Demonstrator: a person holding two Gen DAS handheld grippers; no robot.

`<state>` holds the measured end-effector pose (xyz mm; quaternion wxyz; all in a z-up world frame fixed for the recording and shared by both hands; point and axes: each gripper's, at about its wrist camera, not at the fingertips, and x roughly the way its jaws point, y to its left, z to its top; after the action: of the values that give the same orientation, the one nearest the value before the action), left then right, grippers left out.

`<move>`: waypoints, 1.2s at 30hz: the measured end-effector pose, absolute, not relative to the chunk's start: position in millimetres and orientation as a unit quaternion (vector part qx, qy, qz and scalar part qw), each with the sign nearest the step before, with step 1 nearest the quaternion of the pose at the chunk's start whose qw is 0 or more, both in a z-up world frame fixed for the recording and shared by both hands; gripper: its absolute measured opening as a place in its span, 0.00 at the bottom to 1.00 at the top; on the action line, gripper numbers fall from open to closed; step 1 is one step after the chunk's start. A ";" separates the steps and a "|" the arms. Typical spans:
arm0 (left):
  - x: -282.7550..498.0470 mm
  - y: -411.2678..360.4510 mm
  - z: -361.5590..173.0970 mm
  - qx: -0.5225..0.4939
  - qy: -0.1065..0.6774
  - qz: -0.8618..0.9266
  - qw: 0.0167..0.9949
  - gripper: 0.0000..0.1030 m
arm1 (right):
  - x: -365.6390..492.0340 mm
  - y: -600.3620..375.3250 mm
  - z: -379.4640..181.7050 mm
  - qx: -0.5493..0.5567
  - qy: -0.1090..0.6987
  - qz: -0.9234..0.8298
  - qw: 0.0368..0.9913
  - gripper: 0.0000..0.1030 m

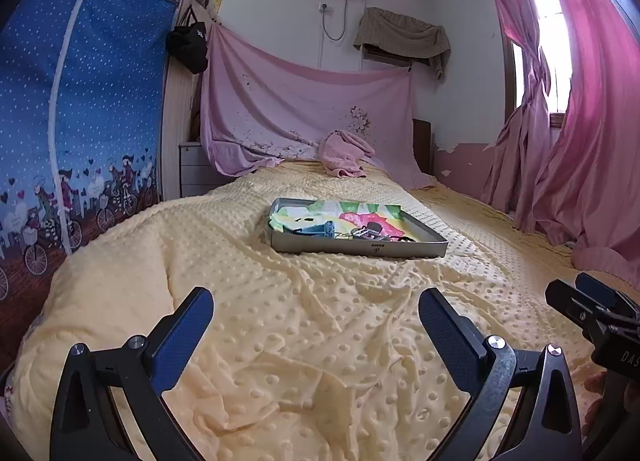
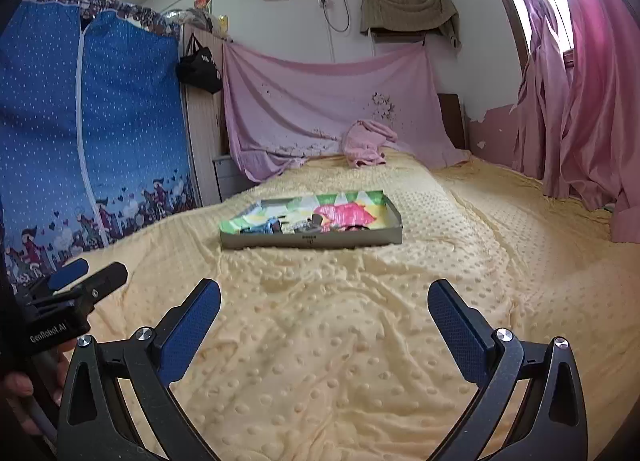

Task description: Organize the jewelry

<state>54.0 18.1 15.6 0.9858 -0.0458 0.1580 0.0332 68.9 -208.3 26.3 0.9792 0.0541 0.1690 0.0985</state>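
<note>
Tray (image 1: 360,249) sits mid-blanket (image 1: 320,341), well apart from both spread-wide grippers.

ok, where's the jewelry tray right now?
The tray sits mid-bed on the yellow blanket, ahead of both open grippers, pink towel beyond it.

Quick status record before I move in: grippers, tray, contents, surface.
left gripper: open, holds nothing, short of the tray
right gripper: open, holds nothing, short of the tray
tray: grey, shallow, lies on the blanket ahead of both grippers
lining: bright patterned cloth inside the tray
contents: small items heaped near the tray's front wall, too small to tell apart
surface: yellow dotted blanket on the bed
</note>
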 end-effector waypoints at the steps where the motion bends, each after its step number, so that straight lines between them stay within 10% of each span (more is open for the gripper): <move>1: 53.3 19.1 13.4 -0.047 0.159 0.033 0.986 1.00 | 68.3 -207.3 24.5 0.053 0.171 0.098 0.979 0.99; 36: 42.9 14.1 -3.4 -0.041 0.179 0.030 0.983 1.00 | 65.8 -209.2 10.0 0.059 0.192 0.074 0.977 0.99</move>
<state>42.9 14.1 -3.4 0.9825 -0.0406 0.1792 0.0297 65.8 -209.2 10.0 0.9768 0.0586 0.1922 0.0742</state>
